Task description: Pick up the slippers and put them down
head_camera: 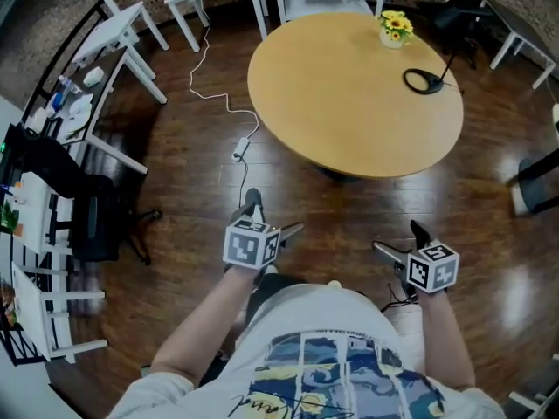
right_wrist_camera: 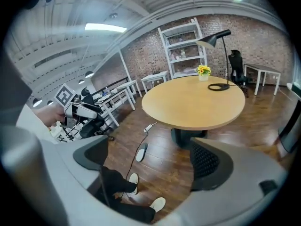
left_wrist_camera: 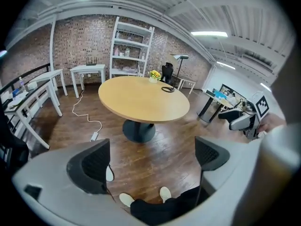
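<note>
One dark slipper with a pale insole [right_wrist_camera: 141,152] lies flat on the wooden floor, just ahead and left of the person's white-shod feet [right_wrist_camera: 158,204]. In the left gripper view the slipper [left_wrist_camera: 109,173] peeks out from behind the left jaw. In the head view the slipper [head_camera: 252,197] shows just beyond my left gripper [head_camera: 272,219]. That gripper [left_wrist_camera: 150,161] is held at waist height, open and empty. My right gripper [head_camera: 399,238] hangs level with it, also open with nothing between its jaws [right_wrist_camera: 150,159]. I see no second loose slipper.
A round wooden table [head_camera: 354,94] stands ahead, carrying a flower pot [head_camera: 395,29] and a black lamp base [head_camera: 424,81]. A white cable with a power strip [head_camera: 238,151] runs over the floor. White desks [head_camera: 113,42] and a black office chair [head_camera: 96,221] line the left.
</note>
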Motion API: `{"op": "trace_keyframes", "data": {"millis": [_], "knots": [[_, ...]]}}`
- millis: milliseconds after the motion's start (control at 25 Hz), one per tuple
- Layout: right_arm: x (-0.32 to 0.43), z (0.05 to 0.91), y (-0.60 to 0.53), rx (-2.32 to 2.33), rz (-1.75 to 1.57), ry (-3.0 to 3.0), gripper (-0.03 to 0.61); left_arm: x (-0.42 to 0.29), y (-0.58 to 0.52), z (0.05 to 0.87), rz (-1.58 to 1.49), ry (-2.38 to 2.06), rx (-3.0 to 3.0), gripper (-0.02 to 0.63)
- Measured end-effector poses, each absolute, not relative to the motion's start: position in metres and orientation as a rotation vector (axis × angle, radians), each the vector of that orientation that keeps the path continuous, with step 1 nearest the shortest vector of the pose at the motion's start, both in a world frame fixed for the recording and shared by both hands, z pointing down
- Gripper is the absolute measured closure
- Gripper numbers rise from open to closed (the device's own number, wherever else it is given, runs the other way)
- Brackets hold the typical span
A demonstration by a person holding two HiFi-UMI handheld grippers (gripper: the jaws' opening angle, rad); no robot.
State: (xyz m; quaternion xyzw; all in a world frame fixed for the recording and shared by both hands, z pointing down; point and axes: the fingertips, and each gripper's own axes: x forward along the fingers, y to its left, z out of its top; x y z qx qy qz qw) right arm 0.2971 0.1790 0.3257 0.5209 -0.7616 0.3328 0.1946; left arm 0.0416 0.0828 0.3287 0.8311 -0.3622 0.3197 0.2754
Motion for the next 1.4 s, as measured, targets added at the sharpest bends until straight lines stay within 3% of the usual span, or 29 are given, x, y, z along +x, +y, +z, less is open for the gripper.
{"op": "trace_keyframes", "data": {"millis": [400, 1400], "knots": [[0.378, 0.286, 0.237, 1.554, 0.893, -2.155, 0.031, 0.112, 0.145, 0.296, 0.892, -0.97, 2.236, 0.052], [0.392, 0.265, 0.283, 1.586, 0.864, -2.175, 0.035, 0.13, 0.185, 0.284, 0.916, -0.971, 2.267, 0.052]]}}
